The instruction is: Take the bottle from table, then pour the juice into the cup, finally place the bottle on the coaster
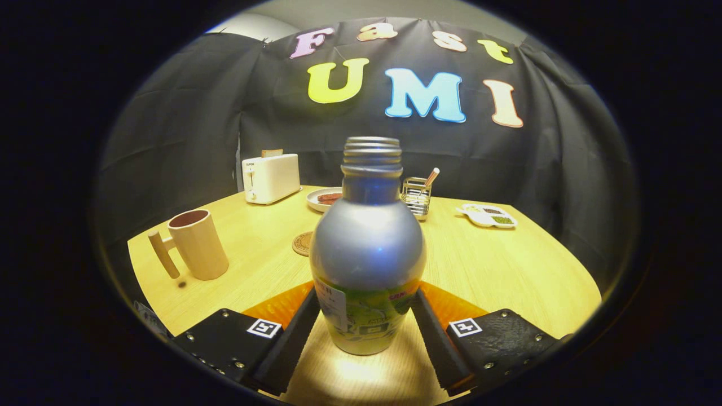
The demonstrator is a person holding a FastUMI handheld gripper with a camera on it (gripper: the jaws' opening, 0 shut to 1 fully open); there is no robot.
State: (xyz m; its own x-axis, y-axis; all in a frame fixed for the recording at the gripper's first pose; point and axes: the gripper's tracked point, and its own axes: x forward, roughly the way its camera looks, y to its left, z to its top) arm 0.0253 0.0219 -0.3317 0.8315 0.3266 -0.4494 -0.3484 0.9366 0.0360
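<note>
1. The gripper [366,332] has its two fingers closed against either side of a silver metal bottle with a green label [366,259], each pressing on the labelled lower body.
2. The bottle stands upright between the fingers at the near edge of the light wooden table [507,270]; its threaded neck is uncapped. Whether its base rests on the table or sits just above it cannot be told.
3. A tan faceted cup with a wooden peg handle [194,243] stands upright near the table's left edge, well apart from the bottle.
4. A round brown woven coaster [303,243] lies flat just beyond the bottle, partly hidden behind its left shoulder.
5. Along the far edge stand a white toaster [271,177] at the left corner, a white plate with brownish food [322,198], and a wire holder with a utensil [416,196] behind the bottle.
6. A white divided dish of green bits [488,216] lies toward the far right edge.
</note>
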